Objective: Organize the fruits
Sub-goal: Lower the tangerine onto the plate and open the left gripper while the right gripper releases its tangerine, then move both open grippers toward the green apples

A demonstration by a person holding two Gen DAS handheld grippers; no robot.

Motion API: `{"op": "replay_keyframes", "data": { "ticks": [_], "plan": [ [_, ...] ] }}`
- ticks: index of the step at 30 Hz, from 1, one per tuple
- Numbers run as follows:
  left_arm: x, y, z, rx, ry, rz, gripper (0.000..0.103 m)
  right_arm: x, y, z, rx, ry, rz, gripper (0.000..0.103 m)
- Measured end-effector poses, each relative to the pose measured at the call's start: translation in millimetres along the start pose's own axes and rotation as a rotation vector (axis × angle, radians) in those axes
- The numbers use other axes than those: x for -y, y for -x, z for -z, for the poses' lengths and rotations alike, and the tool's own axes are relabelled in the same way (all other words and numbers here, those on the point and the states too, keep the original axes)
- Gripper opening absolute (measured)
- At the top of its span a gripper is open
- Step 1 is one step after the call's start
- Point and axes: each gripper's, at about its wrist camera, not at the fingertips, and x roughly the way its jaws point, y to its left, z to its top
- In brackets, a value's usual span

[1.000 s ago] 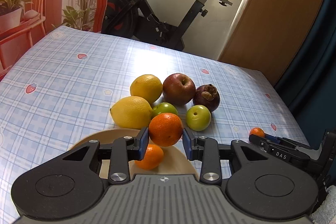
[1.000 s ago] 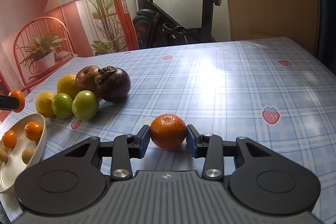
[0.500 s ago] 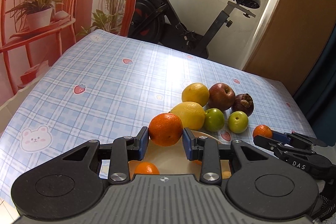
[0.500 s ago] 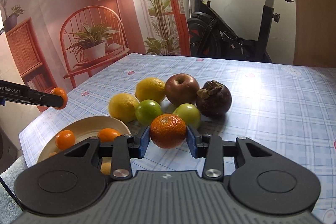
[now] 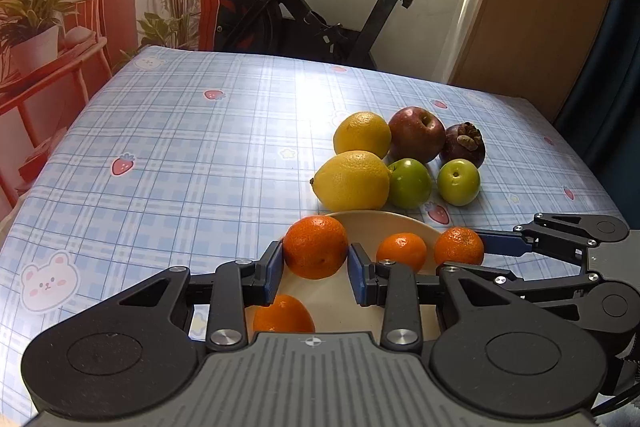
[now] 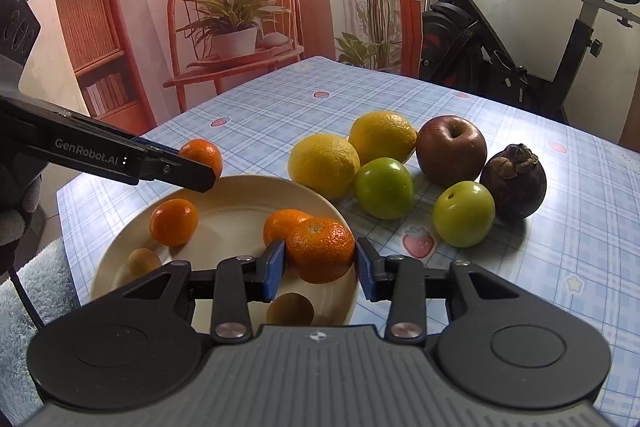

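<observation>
Both grippers, left gripper (image 5: 315, 264) and right gripper (image 6: 320, 264), each clamp 1 mandarin above the plate (image 6: 240, 195). Releasing together risks fruit colliding and rolling onto the bench (image 5: 180, 147).

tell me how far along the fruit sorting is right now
Done: two tangerines and two small brownish fruits lie on the plate. In hand: the left gripper and right gripper each hold another tangerine over it. Left: releasing both. The lemons, apple, green fruits and mangosteen sit grouped beside it.
</observation>
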Motion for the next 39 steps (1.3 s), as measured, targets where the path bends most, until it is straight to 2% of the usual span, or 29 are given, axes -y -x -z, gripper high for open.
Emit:
{"op": "replay_keyframes", "data": {
  "ticks": [6, 15, 22, 27, 33, 37, 39],
  "plan": [
    [1.4, -14.4, 3.2, -0.038, -0.007, 0.012, 0.037, -0.7, -1.1, 0.9, 0.008, 0.012, 0.006, 0.042],
    [-2.1, -20.7, 0.7, -0.046, 0.018, 0.033, 0.037, 1.6, 3.0, 1.3, 0.021, 0.000, 0.013, 0.042],
    [-4.7, -11.1, -5.2, -0.005, 0.037, 0.040, 0.037, 14.8, 20.1, 2.7, 0.078, -0.081, 0.059, 0.042],
    [-4.2, -3.2, -3.9, 0.047, 0.064, 0.005, 0.037, 29.9, 29.7, 9.7, 0.138, -0.139, 0.131, 0.042],
    [-5.6, 8.0, -6.2, 0.130, 0.113, -0.076, 0.037, 61.1, 37.2, 17.2, 0.187, -0.230, 0.209, 0.042],
    [-5.4, 13.4, -9.4, 0.167, 0.133, -0.138, 0.037, 72.5, 37.9, 20.2, 0.201, -0.241, 0.236, 0.042],
    [-6.2, 15.6, -10.3, 0.182, 0.161, -0.141, 0.037, 76.0, 36.0, 20.3, 0.204, -0.233, 0.243, 0.042]
  ]
}}
